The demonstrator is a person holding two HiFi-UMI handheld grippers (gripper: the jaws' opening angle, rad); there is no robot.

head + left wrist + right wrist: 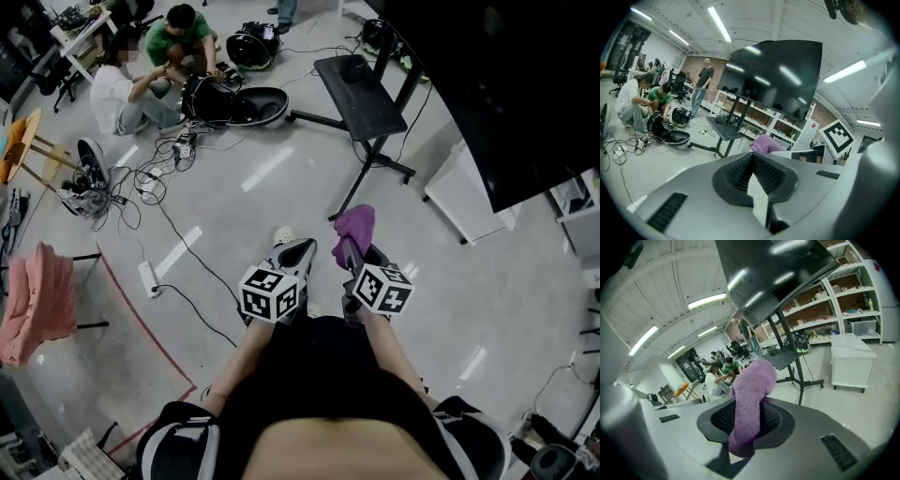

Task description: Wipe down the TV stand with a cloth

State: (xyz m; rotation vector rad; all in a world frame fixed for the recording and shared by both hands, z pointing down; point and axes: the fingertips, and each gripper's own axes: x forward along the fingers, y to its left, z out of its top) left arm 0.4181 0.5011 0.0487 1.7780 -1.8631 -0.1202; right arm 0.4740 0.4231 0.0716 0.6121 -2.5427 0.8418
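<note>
Cloth point(749, 404), purple, was clamped between the two fingers of my right gripper point(746, 423), its top end flopping forward past the tips and its lower end bunched out below the pads. My left gripper point(752, 169) had its fingers pressed together at the tips, nothing caught between them. Head view showed both grippers held low in front of my body, side by side and just apart, pointing out over the grey floor point(281, 178). TV stand point(361, 103), black with a flat shelf on a wheeled base, stood ahead of me, well apart from the cloth and untouched by either gripper. Some small dark object point(354, 67) lay on that shelf; I couldn't tell what. Dark TV screen point(497, 84) hung over the stand at the right, with a white cabinet point(464, 197) near it. Two people point(141, 75) sat on the floor far left among cables.
</note>
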